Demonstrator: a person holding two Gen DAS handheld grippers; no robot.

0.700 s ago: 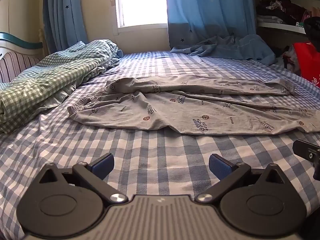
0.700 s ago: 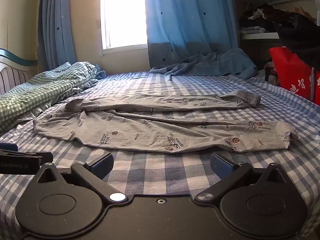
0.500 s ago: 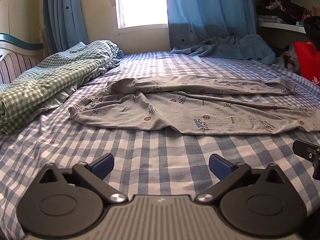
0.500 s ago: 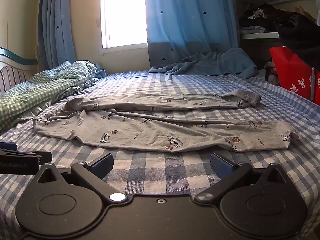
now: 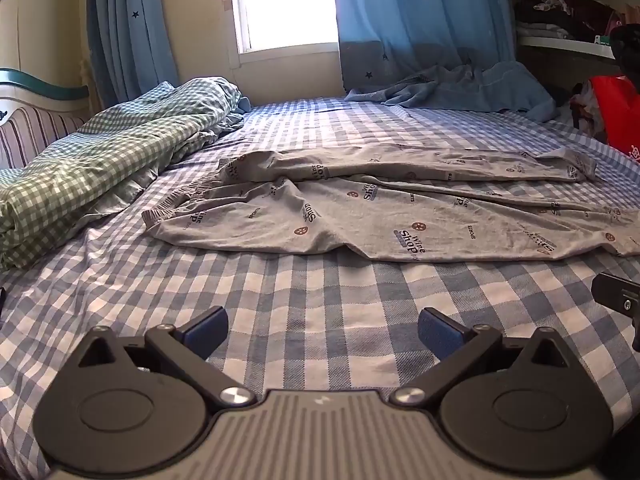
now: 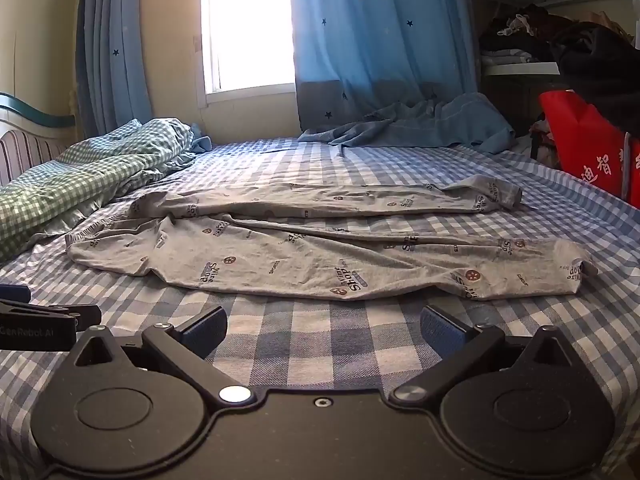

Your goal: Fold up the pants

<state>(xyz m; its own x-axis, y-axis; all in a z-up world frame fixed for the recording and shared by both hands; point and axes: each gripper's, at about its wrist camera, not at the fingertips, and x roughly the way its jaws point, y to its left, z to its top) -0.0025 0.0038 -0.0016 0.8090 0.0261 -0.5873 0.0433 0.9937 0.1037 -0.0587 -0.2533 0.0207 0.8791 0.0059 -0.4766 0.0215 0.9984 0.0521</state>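
L claw (image 5: 322, 326) + R claw (image 6: 323, 326) released | pants (image 6: 320, 248) ahead, apart; on bed (image 6: 320, 344)

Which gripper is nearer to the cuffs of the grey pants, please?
Right. The right gripper faces the leg end, close to the cuffs; the left gripper sits toward the waistband end.

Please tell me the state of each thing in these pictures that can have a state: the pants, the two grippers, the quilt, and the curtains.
pants: spread lengthwise across the bed, wrinkled, not yet folded.
left gripper: open, empty, short of the pants.
right gripper: open, empty, short of the pants.
green checked quilt: bunched up at the left.
right curtain: drawn partly over the window, its hem resting on the bed.
left curtain: pulled aside.
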